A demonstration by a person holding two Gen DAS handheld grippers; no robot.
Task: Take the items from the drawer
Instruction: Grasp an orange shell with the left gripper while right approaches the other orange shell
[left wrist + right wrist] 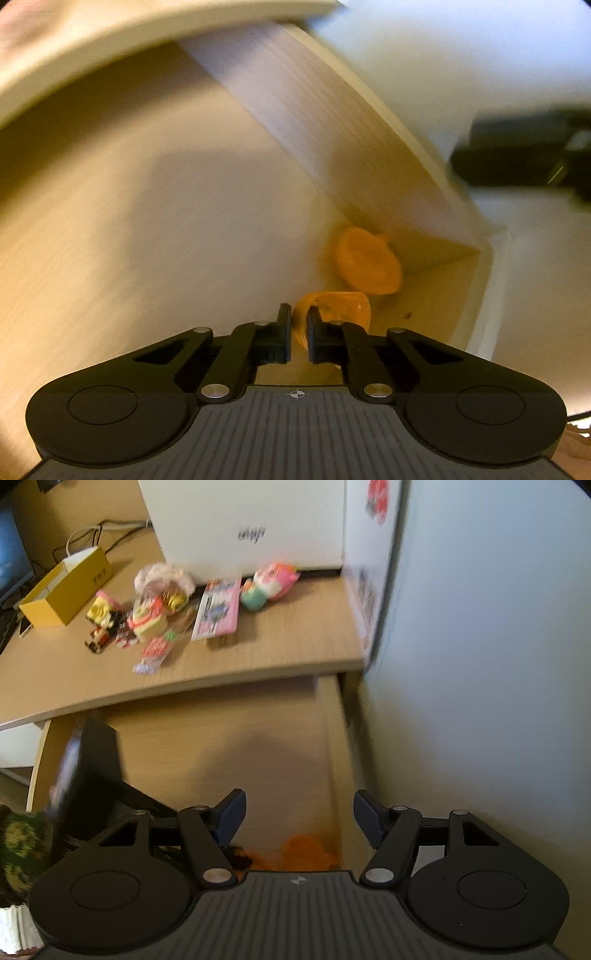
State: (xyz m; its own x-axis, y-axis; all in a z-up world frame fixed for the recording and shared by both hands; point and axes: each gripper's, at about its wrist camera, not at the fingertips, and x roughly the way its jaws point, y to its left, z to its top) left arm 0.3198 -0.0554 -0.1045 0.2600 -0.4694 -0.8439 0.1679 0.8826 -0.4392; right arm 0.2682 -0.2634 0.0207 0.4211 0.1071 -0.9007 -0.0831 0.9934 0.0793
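Fingertips of the left gripper [298, 334] pinch a thin orange plastic piece [325, 308] low in the near right corner of the open wooden drawer [147, 206]; a second orange disc [367, 260] lies just beyond it against the drawer wall. Spread and empty, the right gripper [299, 818] hangs above the drawer [229, 738], with toys [155, 613] and a white laptop [251, 524] on the desk [277, 646] beyond.

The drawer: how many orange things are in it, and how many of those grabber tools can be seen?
Orange things in the drawer: 2, a round disc and a curled strip pinched by the left grabber.
Grabbers: 2, the left one and the right grabber, standing open.
Total: 4
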